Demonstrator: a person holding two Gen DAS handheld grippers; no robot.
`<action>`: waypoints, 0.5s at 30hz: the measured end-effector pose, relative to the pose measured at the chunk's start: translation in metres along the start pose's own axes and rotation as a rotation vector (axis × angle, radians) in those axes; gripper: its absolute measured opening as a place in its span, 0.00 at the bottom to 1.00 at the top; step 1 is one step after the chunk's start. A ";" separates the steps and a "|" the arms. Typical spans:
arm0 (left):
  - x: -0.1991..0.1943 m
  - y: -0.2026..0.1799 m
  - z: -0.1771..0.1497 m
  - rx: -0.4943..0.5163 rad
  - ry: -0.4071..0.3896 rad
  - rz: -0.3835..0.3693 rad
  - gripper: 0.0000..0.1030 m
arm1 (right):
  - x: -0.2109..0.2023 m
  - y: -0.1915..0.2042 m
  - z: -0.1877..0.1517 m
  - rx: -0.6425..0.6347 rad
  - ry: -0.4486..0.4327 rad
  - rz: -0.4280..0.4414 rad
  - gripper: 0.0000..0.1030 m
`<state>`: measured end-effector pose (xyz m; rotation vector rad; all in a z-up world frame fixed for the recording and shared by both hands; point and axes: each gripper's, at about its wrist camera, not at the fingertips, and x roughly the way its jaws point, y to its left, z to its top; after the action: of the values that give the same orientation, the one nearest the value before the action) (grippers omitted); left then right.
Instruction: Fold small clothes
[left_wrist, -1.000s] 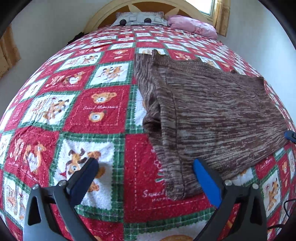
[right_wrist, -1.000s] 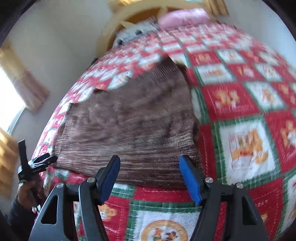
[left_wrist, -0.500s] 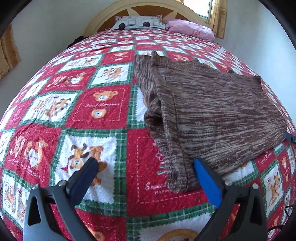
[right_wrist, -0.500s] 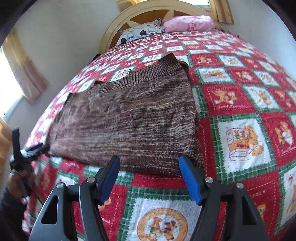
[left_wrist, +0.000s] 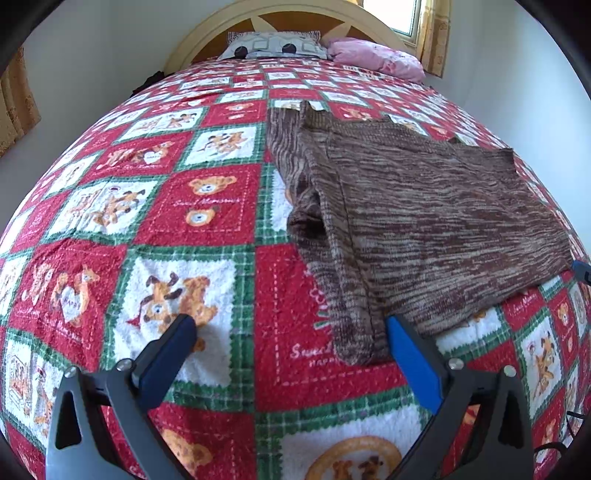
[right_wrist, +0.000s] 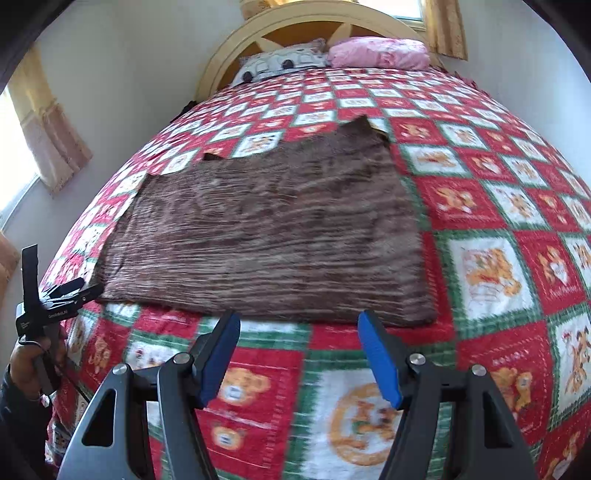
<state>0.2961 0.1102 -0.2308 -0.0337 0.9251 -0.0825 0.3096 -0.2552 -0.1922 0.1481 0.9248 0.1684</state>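
A brown knit garment (left_wrist: 424, 221) lies spread flat on the bed, one side folded over along its left edge; it also shows in the right wrist view (right_wrist: 273, 240). My left gripper (left_wrist: 290, 325) is open and empty, just in front of the garment's near left corner, its right finger (left_wrist: 410, 350) beside the hem. My right gripper (right_wrist: 297, 325) is open and empty, just short of the garment's near edge. The left gripper also shows at the far left of the right wrist view (right_wrist: 55, 295).
The bed carries a red, green and white teddy-bear quilt (left_wrist: 177, 280). A patterned pillow (left_wrist: 273, 46) and a pink pillow (left_wrist: 376, 59) lie against the wooden headboard (right_wrist: 295, 26). Walls and curtains stand close on both sides.
Both grippers have drawn back and risen a little, so more of the bed shows. The garment has not moved. Both grippers stay open.
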 end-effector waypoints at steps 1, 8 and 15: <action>-0.002 0.001 -0.001 -0.004 -0.002 -0.005 1.00 | 0.001 0.007 0.002 -0.018 -0.003 0.002 0.65; -0.017 0.025 -0.005 -0.078 -0.017 -0.030 1.00 | 0.024 0.092 0.009 -0.234 -0.012 0.039 0.65; -0.031 0.073 -0.002 -0.145 -0.048 0.027 1.00 | 0.049 0.176 -0.004 -0.488 -0.033 0.038 0.65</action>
<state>0.2800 0.1857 -0.2122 -0.1567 0.8820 0.0106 0.3210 -0.0731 -0.1981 -0.2823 0.8247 0.4192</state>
